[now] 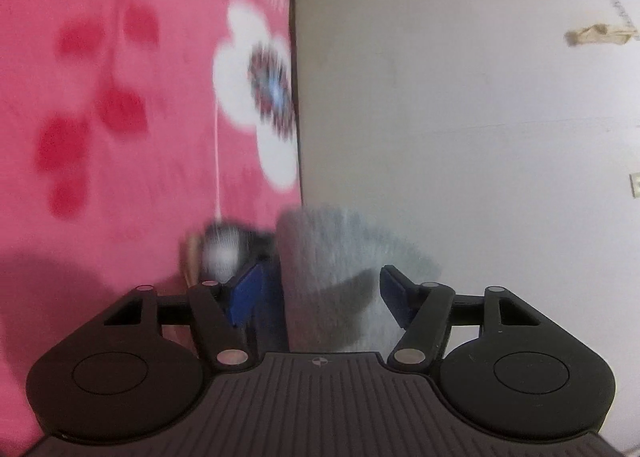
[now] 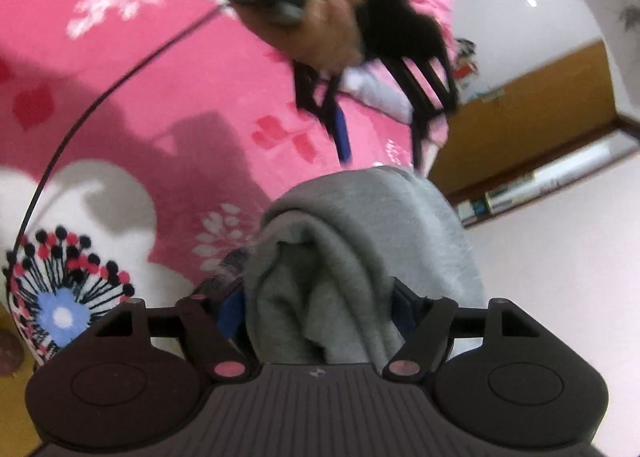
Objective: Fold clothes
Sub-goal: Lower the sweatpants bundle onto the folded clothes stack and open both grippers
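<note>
**Grey garment bunched between both grippers over the pink bedspread**

Where the right wrist view looks down, a thick roll of the grey garment [image 2: 360, 249] is seen bunched between the blue pads [image 2: 232, 313] of the right gripper [image 2: 320, 313]; the fabric fills the gap and is pressed on from both sides, so the fingers are clamped on it. Beyond it, the left gripper [image 2: 376, 137] is seen held in a hand [image 2: 320, 29] above the pink flowered bedspread [image 2: 140, 97], with a thin black cable [image 2: 100, 105] arching across the cloth.

In the left wrist view, which is blurred, the grey garment [image 1: 332, 269] is seen standing between the fingers of the left gripper [image 1: 320, 293]. The left pad [image 1: 246, 295] is set clearly away from the fabric, and the fingers are held apart without gripping. The pink bedspread [image 1: 120, 97] fills the left of that view, and a pale wall [image 1: 460, 117] fills the right.
</note>
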Demonstrator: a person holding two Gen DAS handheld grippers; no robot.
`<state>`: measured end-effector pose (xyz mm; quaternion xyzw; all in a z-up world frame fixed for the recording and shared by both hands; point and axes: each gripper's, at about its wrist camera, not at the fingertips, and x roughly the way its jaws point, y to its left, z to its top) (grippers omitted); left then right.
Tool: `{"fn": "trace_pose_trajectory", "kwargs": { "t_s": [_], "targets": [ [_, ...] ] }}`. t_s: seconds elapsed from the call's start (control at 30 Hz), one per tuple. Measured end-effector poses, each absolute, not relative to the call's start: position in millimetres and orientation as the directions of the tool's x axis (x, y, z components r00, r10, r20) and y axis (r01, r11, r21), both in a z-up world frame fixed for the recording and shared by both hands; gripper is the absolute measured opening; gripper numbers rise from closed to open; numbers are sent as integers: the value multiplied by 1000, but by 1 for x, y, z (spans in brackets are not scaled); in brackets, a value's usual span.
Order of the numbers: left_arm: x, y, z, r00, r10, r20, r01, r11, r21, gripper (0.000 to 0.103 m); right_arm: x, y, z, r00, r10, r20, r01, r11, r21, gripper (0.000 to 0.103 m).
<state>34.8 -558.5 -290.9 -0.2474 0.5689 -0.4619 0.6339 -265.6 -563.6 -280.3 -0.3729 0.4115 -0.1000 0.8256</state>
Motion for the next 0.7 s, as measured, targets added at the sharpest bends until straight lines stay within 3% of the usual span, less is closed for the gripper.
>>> {"fn": "trace_pose_trajectory", "kwargs": {
  "t_s": [0.13,0.23,0.37,0.47,0.6,0.7],
  "targets": [
    [7,-568,-222,-27,-885,-465,550,375,-746,68,-287,-596,-231,608,-474,-637,31,816,-577,75],
    [-24,-601,-191,-73,-873,-482,726,285,-626,67,-301,-637,-202,576,-502,-645,215,855,-472,64],
    [-65,-634,-209,-96,-778,-620,867,241,-437,65,-306,-698,-184,605,-471,-642,416,875,-250,57],
    [-92,-614,-239,-26,-695,-718,920,265,-290,64,-306,-737,-217,606,-385,-697,473,878,-74,56],
    [-111,-584,-250,7,-674,-739,933,270,-238,67,-317,-759,-255,588,-296,-753,465,885,15,57],
    [-116,-581,-251,72,-669,-740,929,316,-195,71,-315,-766,-224,612,-287,-737,430,903,6,55]
  ]
}}
